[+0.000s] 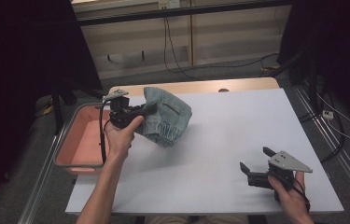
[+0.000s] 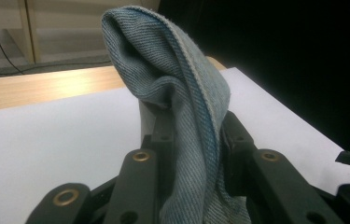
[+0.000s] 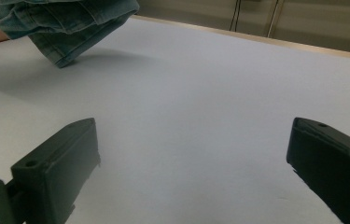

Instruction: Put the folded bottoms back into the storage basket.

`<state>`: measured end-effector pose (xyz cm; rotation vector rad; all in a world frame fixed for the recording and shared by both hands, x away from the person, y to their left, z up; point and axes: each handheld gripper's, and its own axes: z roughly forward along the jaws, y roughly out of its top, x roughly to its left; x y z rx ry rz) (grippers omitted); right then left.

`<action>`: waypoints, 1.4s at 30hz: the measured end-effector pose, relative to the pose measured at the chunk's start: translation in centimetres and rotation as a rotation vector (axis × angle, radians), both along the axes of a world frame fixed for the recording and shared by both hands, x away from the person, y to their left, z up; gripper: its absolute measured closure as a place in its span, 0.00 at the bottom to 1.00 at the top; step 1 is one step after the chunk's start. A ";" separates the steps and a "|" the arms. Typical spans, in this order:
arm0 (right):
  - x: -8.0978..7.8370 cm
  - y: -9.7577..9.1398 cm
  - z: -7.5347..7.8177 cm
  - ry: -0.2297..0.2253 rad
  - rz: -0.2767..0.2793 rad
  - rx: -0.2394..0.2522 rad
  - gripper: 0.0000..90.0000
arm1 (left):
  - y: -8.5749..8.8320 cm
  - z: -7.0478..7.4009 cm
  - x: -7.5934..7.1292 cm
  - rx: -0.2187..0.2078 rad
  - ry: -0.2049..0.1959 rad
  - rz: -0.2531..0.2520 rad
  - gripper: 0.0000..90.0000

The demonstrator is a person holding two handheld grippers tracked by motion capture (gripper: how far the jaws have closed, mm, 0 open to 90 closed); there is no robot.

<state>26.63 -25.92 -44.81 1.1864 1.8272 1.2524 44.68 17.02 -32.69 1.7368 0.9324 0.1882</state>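
1. White tabletop [image 1: 210, 140] fills the middle of the high view, with a strip of bare wood along its far edge, pale cabinets and trailing cables beyond, and dark curtains at the upper left and upper right.
2. At the left edge of the table sits a pink bin [image 1: 77, 144] in a metal frame; what I can see of it holds nothing.
3. The left gripper [image 1: 140, 112], left of centre in the high view, is pinching a piece of blue denim [image 1: 168, 116]. In the left gripper view the cloth [image 2: 186, 121] runs straight down between the two black jaws, which press on it from both sides.
4. The denim hangs clear of the tabletop, bunched, with an elasticated cuff at its lower end and a shadow beneath it; it sits just right of the bin, not over it.
5. The right gripper [image 1: 255, 164] waits at the lower right near the front edge, jaws spread wide with nothing between them, only bare tabletop ahead [image 3: 186, 140].
6. My reading: the pick-up is done; where the cloth goes remains to be settled, either laid out on the table or dropped in the bin.
7. Room is generous: the whole centre and right are open. The near bin wall is the one edge to mind.
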 end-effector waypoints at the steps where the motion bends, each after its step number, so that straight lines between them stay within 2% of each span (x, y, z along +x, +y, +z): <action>1: 0.0 0.0 0.0 0.000 0.001 0.000 0.03 | 0.1 0.1 -0.1 0.002 -0.001 0.002 0.80; 11: 0.0 0.0 0.0 0.000 0.004 0.003 0.03 | 1.2 0.7 -0.3 -0.001 -0.019 0.015 0.80; 22: -0.1 0.0 0.0 -0.003 0.004 0.001 0.03 | 2.5 2.0 -0.9 -0.039 -0.047 0.015 0.80; 28: -0.1 0.0 0.0 -0.004 0.003 0.003 0.03 | 3.0 2.2 -1.0 -0.029 -0.059 0.026 0.80; 42: -0.1 0.0 0.0 -0.003 0.004 0.002 0.03 | 4.6 3.5 -1.6 -0.059 -0.083 0.036 0.80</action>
